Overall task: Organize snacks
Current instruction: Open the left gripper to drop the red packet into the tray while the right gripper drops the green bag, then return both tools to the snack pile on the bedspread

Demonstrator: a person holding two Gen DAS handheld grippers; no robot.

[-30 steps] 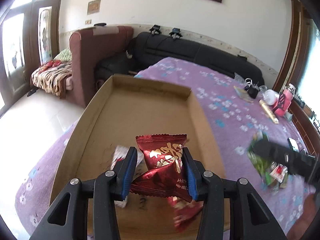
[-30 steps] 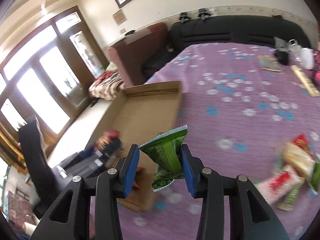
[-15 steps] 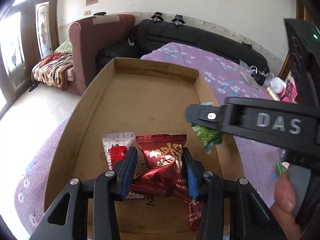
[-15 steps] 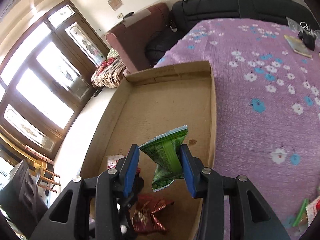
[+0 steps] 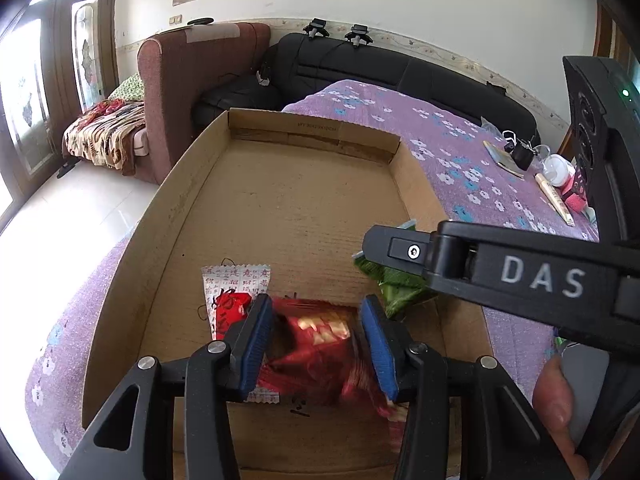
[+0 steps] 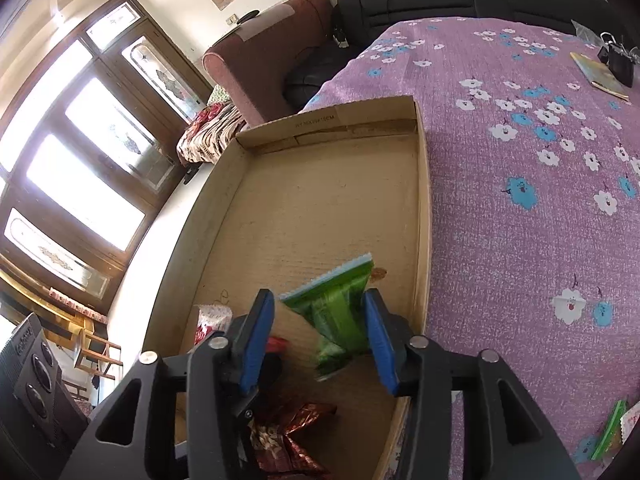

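Observation:
An open cardboard box [image 5: 304, 200] lies on a purple flowered cloth. My left gripper [image 5: 316, 328] hangs over the box's near end, shut on a red snack packet [image 5: 316, 340] that is blurred and sits low between the pads. A white and red packet [image 5: 232, 292] lies on the box floor just left of it. My right gripper [image 6: 320, 328] is over the box's near right corner and its jaws are opening. A green snack packet [image 6: 340, 312] is tilted between them with a gap at the left pad, its lower end blurred. One of the right fingers [image 5: 400, 246] crosses the left wrist view.
The purple cloth [image 6: 520, 200] stretches to the right of the box, with loose snacks [image 6: 608, 432] at its near right edge. Small items [image 5: 552, 196] lie at the far right. A black sofa [image 5: 400, 72] and a maroon armchair [image 5: 192, 80] stand behind. A thumb [image 5: 552, 392] shows at the right.
My right gripper came in from the right to above the box with the green packet, then its jaws widened and the packet tipped lower. The red packet now sits lower and blurred in the left jaws.

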